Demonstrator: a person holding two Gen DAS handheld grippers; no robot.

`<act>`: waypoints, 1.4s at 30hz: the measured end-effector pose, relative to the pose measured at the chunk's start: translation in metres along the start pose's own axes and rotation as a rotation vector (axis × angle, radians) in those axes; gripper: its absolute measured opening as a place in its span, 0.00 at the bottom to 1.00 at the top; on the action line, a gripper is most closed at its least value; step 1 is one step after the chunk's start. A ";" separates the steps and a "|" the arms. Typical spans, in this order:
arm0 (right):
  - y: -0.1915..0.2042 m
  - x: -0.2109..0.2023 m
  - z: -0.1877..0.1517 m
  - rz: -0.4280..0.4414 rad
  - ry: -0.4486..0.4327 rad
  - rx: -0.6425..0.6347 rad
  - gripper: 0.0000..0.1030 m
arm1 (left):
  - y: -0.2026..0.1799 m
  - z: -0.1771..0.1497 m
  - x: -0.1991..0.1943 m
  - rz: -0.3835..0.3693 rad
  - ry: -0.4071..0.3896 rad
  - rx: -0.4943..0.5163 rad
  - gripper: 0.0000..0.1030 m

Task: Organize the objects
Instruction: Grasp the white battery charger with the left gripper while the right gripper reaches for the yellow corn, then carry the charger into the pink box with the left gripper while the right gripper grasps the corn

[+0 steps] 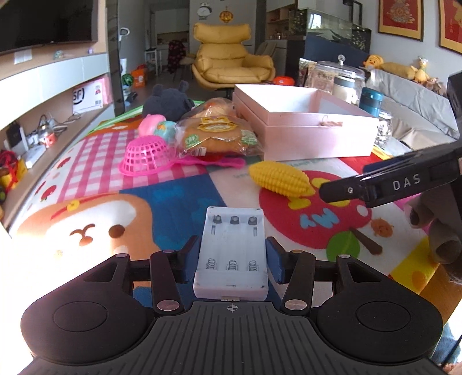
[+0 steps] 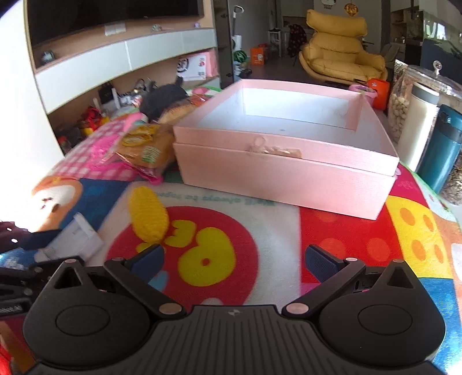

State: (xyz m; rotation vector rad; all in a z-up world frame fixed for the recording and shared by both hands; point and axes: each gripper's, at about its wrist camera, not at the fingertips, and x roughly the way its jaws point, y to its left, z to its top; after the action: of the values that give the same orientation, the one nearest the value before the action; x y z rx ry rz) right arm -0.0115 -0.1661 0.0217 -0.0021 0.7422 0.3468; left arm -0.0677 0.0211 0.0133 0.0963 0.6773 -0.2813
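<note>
Left tongs (image 1: 232,253) are clamped on the white battery holder (image 1: 232,251), probably headed for the empty pink box (image 2: 288,173), while right tongs (image 2: 234,259) hang wide open, holding nothing, near the toy corn (image 2: 148,215).

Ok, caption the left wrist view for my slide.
Left gripper grips white battery holder on the cartoon mat, toy corn and open pink box ahead.

Home living room. Yellow lounge chair (image 1: 231,59) at back, wall TV (image 1: 46,24) over shelving (image 1: 55,95), grey sofa (image 1: 415,95) with plush toys (image 1: 398,67), framed pictures (image 1: 400,18), cartoon play mat (image 1: 161,190) strewn with toys.
</note>
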 end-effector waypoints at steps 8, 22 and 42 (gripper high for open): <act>0.029 0.006 0.021 -0.160 -0.076 -0.078 1.00 | 0.002 -0.002 0.000 -0.004 -0.009 -0.014 0.52; 0.055 0.053 0.038 -0.076 0.018 -0.070 0.41 | 0.000 -0.005 0.000 0.012 -0.026 -0.009 0.52; -0.003 -0.075 -0.003 -0.132 -0.144 -0.083 0.30 | -0.035 0.119 -0.013 -0.076 -0.261 0.014 0.51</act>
State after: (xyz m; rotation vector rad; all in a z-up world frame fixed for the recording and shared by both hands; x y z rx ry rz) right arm -0.0635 -0.1926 0.0683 -0.1031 0.5816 0.2485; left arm -0.0156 -0.0310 0.1146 0.0463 0.4198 -0.3643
